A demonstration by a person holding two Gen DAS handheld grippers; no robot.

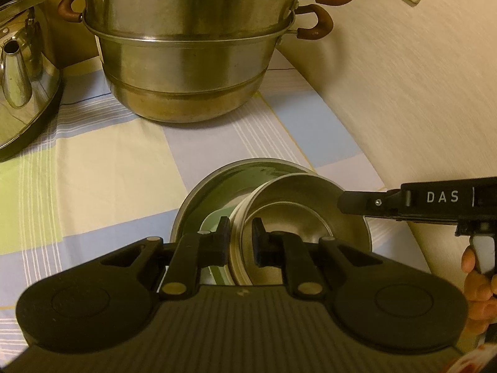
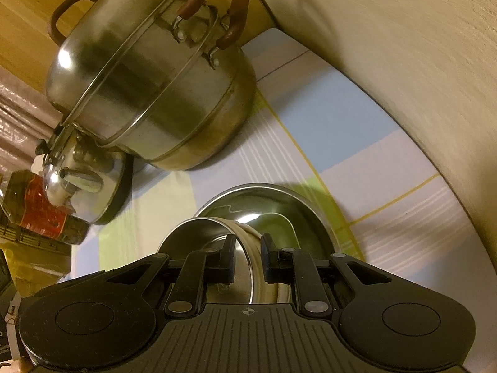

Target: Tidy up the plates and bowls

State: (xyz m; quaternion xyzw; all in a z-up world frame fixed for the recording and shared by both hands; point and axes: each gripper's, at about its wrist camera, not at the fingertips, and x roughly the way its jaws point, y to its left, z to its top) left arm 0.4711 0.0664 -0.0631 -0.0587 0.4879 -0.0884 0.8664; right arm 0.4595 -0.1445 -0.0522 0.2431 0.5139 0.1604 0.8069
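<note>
Two grippers worked one small steel bowl (image 1: pixel 279 214), tilted inside a larger steel basin (image 1: pixel 217 180) on the checked tablecloth (image 1: pixel 102 161).

Left wrist view: left gripper (image 1: pixel 240 239) narrow, pinching the bowl's near-left rim; a pale green dish (image 1: pixel 214 220) showed beneath. The right gripper reached in from the right, at the bowl's far-right rim. Steamer pot (image 1: pixel 192 52) and kettle (image 1: pixel 21 77) stood far.

Right wrist view: right gripper (image 2: pixel 248 258) narrow, clamped across the bowl's wall (image 2: pixel 248 239).

Risk, as I judged: slick thin rim, opposing pulls; bowl could slip and clatter into the basin.
</note>
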